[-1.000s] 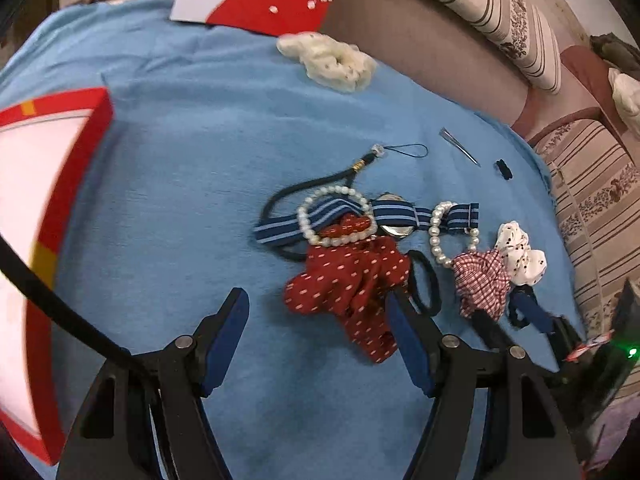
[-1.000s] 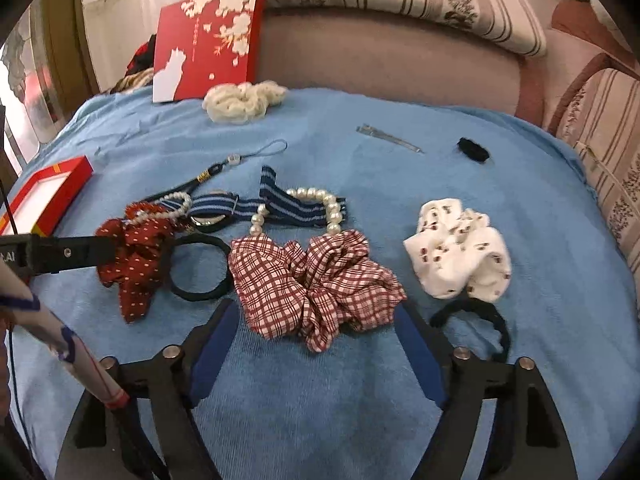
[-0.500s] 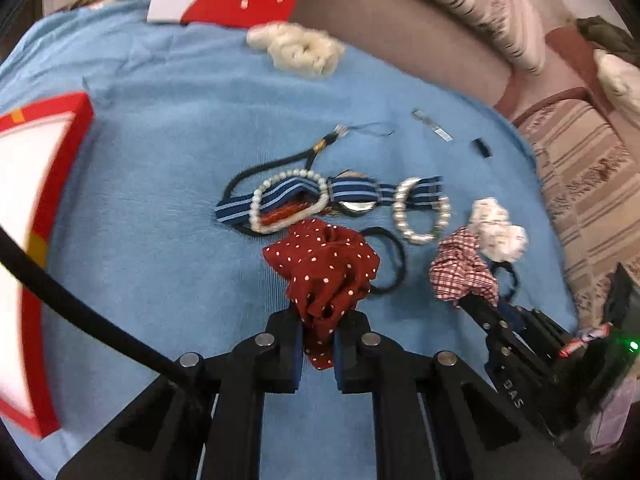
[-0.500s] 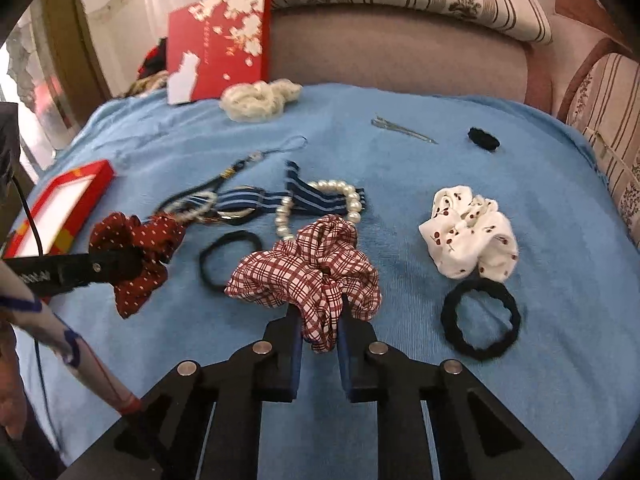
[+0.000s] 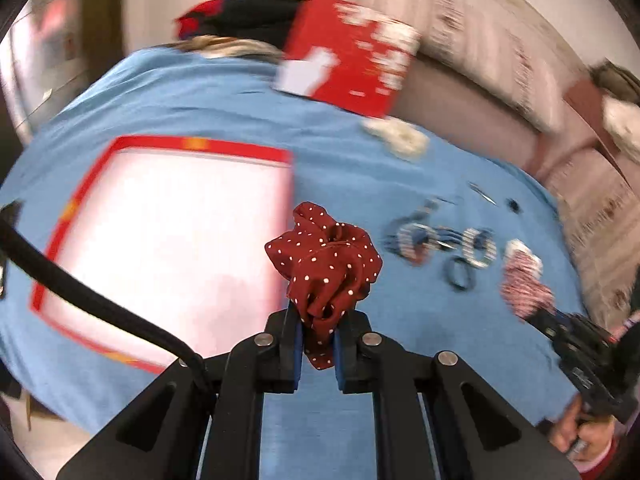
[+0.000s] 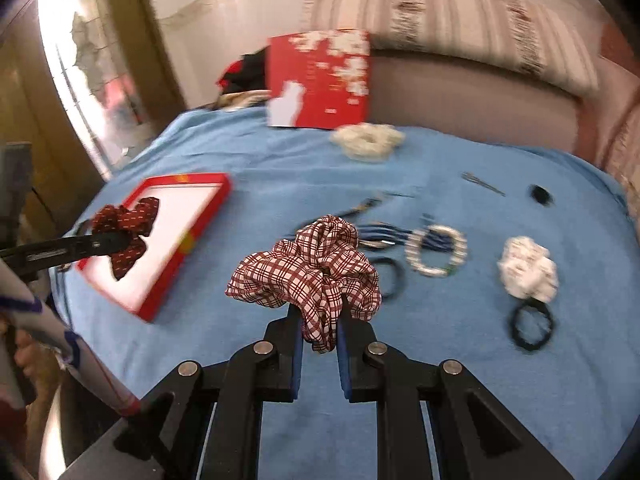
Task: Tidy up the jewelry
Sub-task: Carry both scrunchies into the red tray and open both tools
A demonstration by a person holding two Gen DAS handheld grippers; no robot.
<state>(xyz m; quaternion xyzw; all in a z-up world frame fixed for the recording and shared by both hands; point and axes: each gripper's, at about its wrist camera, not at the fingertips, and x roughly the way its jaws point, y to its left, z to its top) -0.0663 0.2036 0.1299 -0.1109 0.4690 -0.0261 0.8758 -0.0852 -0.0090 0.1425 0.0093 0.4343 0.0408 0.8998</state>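
My left gripper (image 5: 316, 322) is shut on a dark red polka-dot scrunchie (image 5: 326, 258), lifted off the blue blanket beside the red-rimmed white tray (image 5: 200, 146). In the right wrist view that scrunchie (image 6: 128, 228) hangs over the tray (image 6: 218, 202). My right gripper (image 6: 319, 322) is shut on a red-and-white plaid scrunchie (image 6: 308, 272), held above the blanket. On the blanket lie a pearl bracelet (image 6: 436, 250) on a navy striped band (image 6: 384, 232), two black hair ties (image 6: 390, 276) (image 6: 532, 322), a white patterned scrunchie (image 6: 528, 270) and a cream scrunchie (image 6: 368, 140).
A red box lid with white blossoms (image 6: 320, 80) leans against the sofa back. A metal hair clip (image 6: 482, 182) and a small black clip (image 6: 540, 194) lie far right. Striped cushions (image 6: 460, 24) line the back. A hand (image 5: 580, 432) shows low right in the left wrist view.
Both grippers went from open to shut on their scrunchies, then lifted them off the blanket. The left one swung left toward the tray; the right one rose and shifted left.
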